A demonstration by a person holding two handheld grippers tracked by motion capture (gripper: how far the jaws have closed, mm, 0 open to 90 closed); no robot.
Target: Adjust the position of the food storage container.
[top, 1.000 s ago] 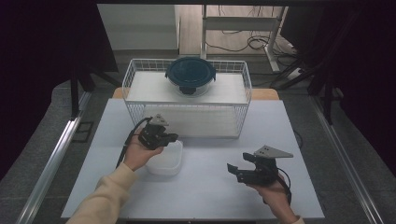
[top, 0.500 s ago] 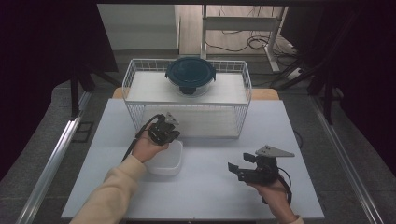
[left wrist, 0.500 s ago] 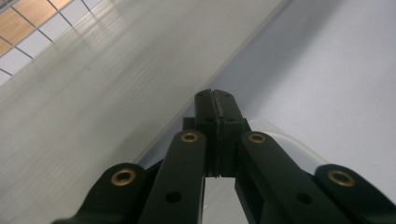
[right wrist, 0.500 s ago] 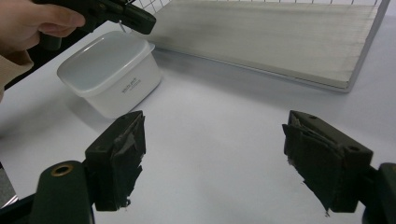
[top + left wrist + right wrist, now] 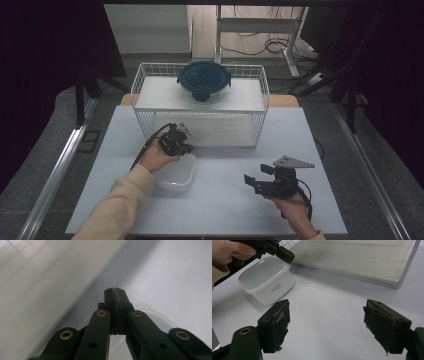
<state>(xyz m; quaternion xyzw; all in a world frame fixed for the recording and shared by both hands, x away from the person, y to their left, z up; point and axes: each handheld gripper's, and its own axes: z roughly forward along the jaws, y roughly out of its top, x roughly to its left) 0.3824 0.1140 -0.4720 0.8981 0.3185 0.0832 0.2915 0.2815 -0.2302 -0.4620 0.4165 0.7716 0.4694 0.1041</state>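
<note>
Nearest the person's edge of the table [image 5: 225, 210], right of the white tub [image 5: 176, 175], the right gripper [image 5: 260, 182] sits low with its jaws spread wide apart and nothing between them, pointed toward the tub. The tub itself is on the table just in front of the wire basket [image 5: 145, 117], a rounded-corner plastic box, open on top, looks empty, with a small printed label on its side. At its far rim is the left gripper [image 5: 182, 146], jaws pressed together, and from its own camera I can't see anything pinched between them, just a bit of the tub's clear rim right behind the tips.

What I'd worry about: the tub looks light and slick, so if the closed left gripper nudges that rim it'll probably slide or tip toward the basket. And the wire wall is close enough to snag the tips.

Farthest back, a dark-lidded bowl [image 5: 204, 80] sits on top of the basket.
</note>
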